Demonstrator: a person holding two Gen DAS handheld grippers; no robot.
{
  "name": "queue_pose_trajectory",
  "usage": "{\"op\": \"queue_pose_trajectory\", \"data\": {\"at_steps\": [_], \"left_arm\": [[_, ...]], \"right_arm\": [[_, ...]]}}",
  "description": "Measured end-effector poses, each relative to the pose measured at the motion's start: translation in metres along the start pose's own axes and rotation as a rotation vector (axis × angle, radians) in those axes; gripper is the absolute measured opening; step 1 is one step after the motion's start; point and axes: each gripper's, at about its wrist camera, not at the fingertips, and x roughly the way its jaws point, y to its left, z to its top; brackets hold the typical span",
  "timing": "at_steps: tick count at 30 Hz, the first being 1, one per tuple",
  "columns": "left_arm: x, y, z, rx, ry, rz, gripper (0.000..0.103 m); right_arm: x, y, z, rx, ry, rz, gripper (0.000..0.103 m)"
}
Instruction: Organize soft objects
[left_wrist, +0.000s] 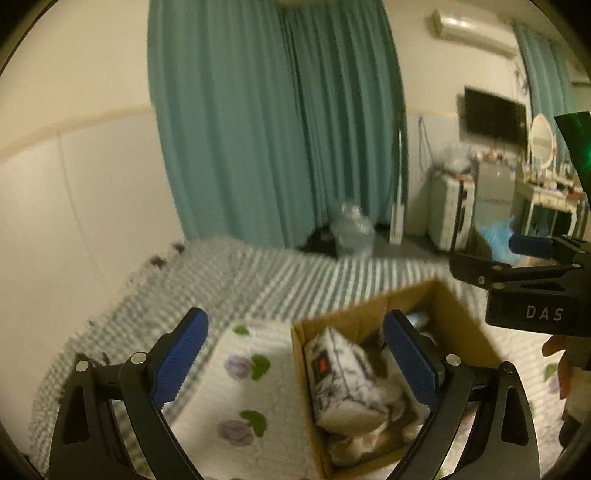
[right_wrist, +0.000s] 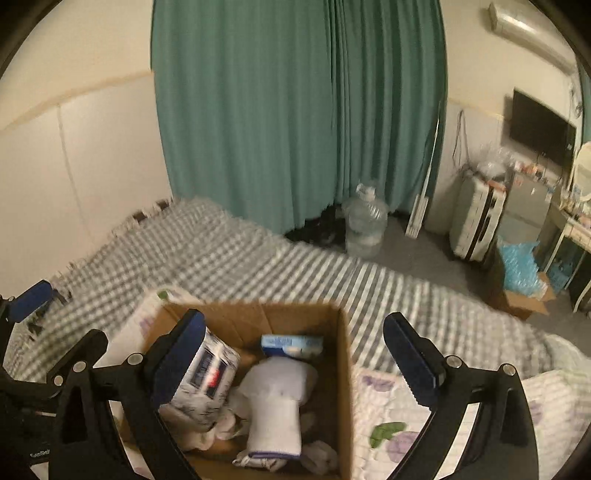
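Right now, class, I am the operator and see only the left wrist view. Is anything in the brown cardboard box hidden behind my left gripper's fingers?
Observer: Yes. A white sock-like fabric item with a blue-trimmed edge lies in the middle of the brown cardboard box.
Operator: Anything at the far wall?
Observer: A small blue-and-white packet lies against it.
Operator: Is the right gripper free?
Observer: The right gripper is open above the box and holds nothing.

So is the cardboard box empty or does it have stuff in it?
Not empty. The open-topped cardboard box holds a marbled tissue pack, a white sock roll, a blue packet and loose white fabric.
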Motion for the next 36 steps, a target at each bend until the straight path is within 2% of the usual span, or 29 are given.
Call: {"op": "queue_pose_trajectory", "data": {"at_steps": [5, 11, 14, 18, 20, 24, 26, 30, 36], "left_arm": [[-0.101, 0.013, 0.039, -0.014, -0.186, -0.004, 0.097], [-0.212, 0.024, 0.061, -0.02, -0.396, -0.006, 0.099], [-0.238, 0.029, 0.056, -0.02, -0.452, -0.003, 0.101], [-0.243, 0.031, 0.043, -0.027, -0.471, 0.015, 0.101], [-0.238, 0.029, 0.034, -0.02, -0.458, 0.025, 0.101], [-0.224, 0.026, 0.011, -0.029, -0.445, 0.061, 0.101], [-0.214, 0.022, -0.003, -0.026, -0.429, 0.051, 0.101], [-0.185, 0.018, -0.034, -0.025, -0.376, 0.05, 0.101], [-0.135, 0.011, -0.083, -0.013, -0.245, 0.001, 0.101]], "right_arm": [[-0.103, 0.008, 0.033, -0.021, -0.118, -0.016, 0.1], [-0.217, 0.028, 0.04, -0.061, -0.27, -0.05, 0.102], [-0.254, 0.031, 0.031, -0.053, -0.315, -0.037, 0.103], [-0.284, 0.035, 0.007, -0.03, -0.375, -0.044, 0.103], [-0.29, 0.036, -0.007, -0.016, -0.395, -0.037, 0.103], [-0.284, 0.041, -0.041, -0.043, -0.435, -0.13, 0.103], [-0.274, 0.04, -0.057, -0.029, -0.434, -0.115, 0.103], [-0.238, 0.038, -0.09, -0.009, -0.433, -0.096, 0.103], [-0.173, 0.031, -0.139, 0.032, -0.357, -0.082, 0.103]]}}
